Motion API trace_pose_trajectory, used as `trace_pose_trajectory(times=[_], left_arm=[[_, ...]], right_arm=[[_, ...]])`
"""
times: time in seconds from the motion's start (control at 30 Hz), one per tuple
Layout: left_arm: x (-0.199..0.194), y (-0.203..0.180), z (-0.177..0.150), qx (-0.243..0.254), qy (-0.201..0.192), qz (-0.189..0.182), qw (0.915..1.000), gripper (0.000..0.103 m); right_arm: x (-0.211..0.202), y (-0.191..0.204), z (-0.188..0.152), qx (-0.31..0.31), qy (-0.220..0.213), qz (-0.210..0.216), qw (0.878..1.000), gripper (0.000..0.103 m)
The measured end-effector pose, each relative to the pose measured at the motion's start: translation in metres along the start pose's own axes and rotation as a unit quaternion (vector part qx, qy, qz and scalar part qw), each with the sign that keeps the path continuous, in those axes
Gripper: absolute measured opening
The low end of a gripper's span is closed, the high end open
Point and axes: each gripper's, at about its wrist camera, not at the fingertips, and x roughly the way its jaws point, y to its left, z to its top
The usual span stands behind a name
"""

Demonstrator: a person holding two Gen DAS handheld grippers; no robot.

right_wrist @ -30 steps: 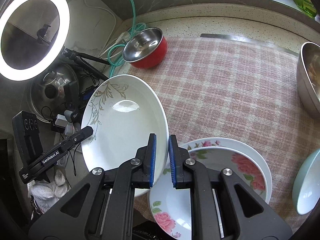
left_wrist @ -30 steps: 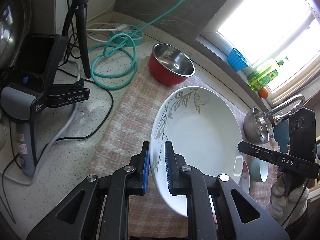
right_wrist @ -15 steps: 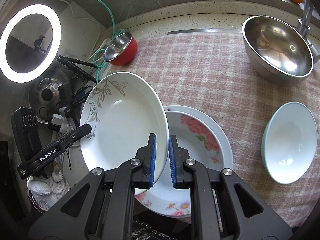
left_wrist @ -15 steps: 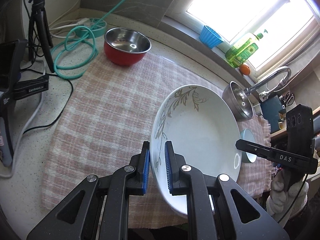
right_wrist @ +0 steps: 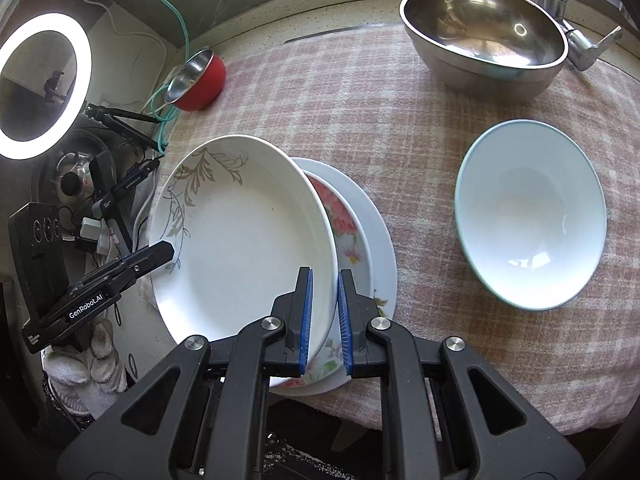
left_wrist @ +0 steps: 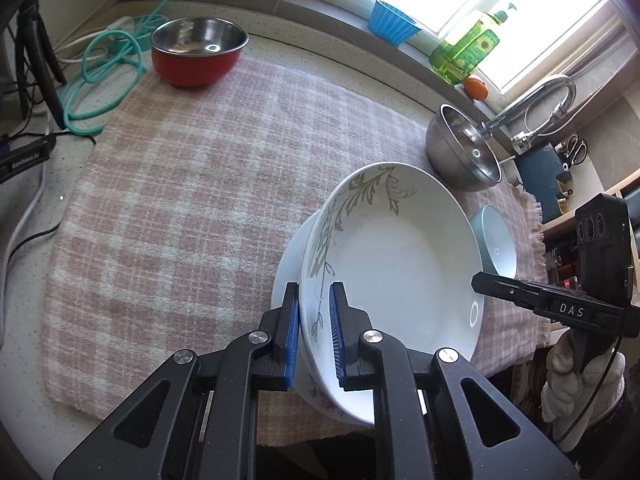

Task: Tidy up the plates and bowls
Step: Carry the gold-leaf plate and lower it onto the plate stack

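1. Far left on the bench, a red bowl (left_wrist: 196,56) with a steel inside sits at the corner of the pink checked cloth (left_wrist: 208,184).
2. The left tool (left_wrist: 314,334) is clamped on the near-left rim of the leaf-print plate (left_wrist: 396,264).
3. That plate hangs tilted over the flowered plate (right_wrist: 344,216), which lies on a plain white one.
4. The right tool (right_wrist: 324,316) pinches the same plate's opposite rim.
5. Further right: a pale blue bowl (right_wrist: 532,212) and a big steel bowl (right_wrist: 484,32), both on the cloth.
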Motion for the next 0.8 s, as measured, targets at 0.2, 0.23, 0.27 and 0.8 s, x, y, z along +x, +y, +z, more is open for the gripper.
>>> trace_pose_trajectory(times=[0.2,0.23,0.27,0.8], left_arm=[[0.007,-0.005,-0.004,0.007,0.011,0.005,0.9999,0.012],[0.008,-0.006,-0.005,0.007,0.013,0.006,0.9999,0.012],[0.009,-0.006,-0.005,0.008,0.014,0.006,0.9999,0.012],[0.019,-0.010,-0.006,0.010,0.024,0.021,0.9994,0.012]], right_arm=[[0.003,-0.007,-0.007,0.003,0.007,-0.007,1.000,0.013],[0.004,-0.008,-0.007,0.003,0.007,-0.007,1.000,0.013],[0.005,-0.009,-0.008,0.004,0.008,-0.008,1.000,0.013],[0.011,-0.009,-0.012,-0.004,0.016,-0.017,1.000,0.014]])
